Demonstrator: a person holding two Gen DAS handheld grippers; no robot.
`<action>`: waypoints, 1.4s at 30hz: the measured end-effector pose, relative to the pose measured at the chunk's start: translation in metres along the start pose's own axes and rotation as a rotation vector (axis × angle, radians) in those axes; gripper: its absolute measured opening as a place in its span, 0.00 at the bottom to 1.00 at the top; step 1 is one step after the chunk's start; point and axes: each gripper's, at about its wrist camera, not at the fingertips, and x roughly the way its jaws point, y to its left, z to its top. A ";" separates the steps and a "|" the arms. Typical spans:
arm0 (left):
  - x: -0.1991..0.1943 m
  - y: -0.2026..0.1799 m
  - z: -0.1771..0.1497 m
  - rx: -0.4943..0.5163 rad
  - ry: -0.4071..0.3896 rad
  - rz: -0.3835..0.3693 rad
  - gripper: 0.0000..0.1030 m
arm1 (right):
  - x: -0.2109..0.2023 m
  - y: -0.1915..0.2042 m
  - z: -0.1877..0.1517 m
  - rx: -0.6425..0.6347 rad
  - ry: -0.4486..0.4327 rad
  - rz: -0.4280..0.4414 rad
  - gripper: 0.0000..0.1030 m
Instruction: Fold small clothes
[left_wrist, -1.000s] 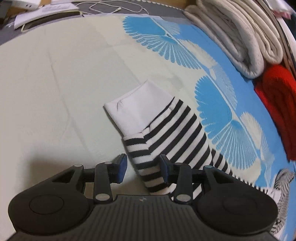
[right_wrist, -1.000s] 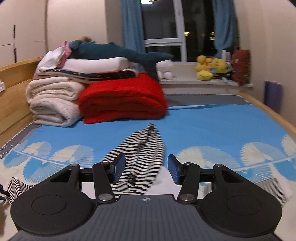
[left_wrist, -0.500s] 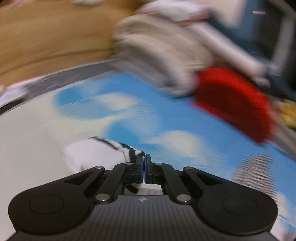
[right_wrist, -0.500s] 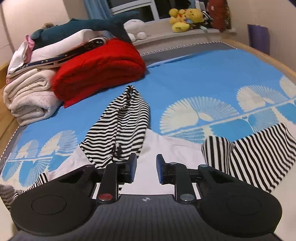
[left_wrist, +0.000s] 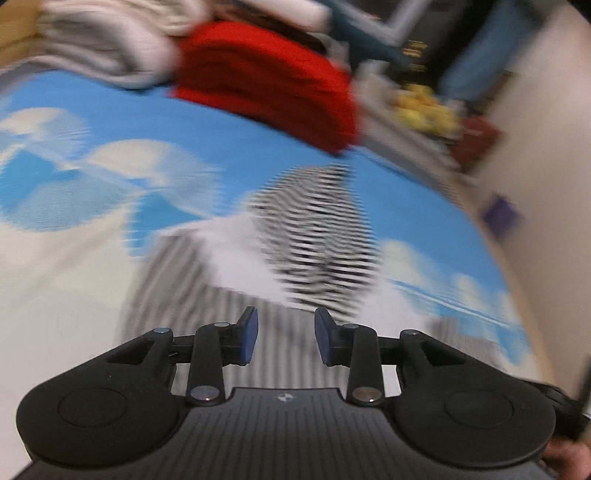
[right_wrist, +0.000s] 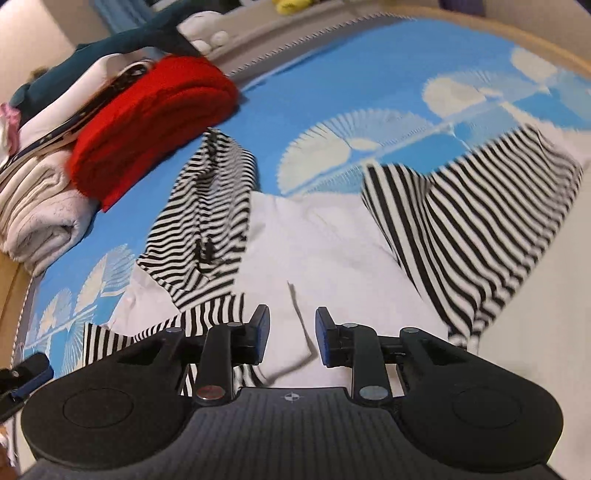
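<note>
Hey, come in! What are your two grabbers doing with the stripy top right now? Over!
Left gripper open, jaws just reopened, nothing held. Right gripper open over the stripy top, not gripping. Top spread on the bed; red blanket clear.

striped garment (right_wrist: 332, 251) — soft knit cloth, matt | red blanket (right_wrist: 155, 122) — fuzzy, rough pile | bedsheet (right_wrist: 369, 85) smooth printed cloth | right gripper (right_wrist: 290, 334) matt black plastic, ribbed body

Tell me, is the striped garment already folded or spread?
Mostly spread: the striped garment lies flat, right sleeve extended outwards, hood laid out.
</note>
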 end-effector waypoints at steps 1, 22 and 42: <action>0.003 0.008 0.001 -0.025 0.006 0.054 0.36 | 0.003 -0.003 -0.002 0.026 0.010 -0.005 0.27; 0.049 0.042 0.037 -0.148 -0.020 0.216 0.36 | 0.100 -0.009 -0.024 0.396 0.193 -0.011 0.30; 0.081 0.023 0.018 -0.015 0.126 0.195 0.36 | 0.038 -0.030 0.002 0.232 -0.147 -0.190 0.07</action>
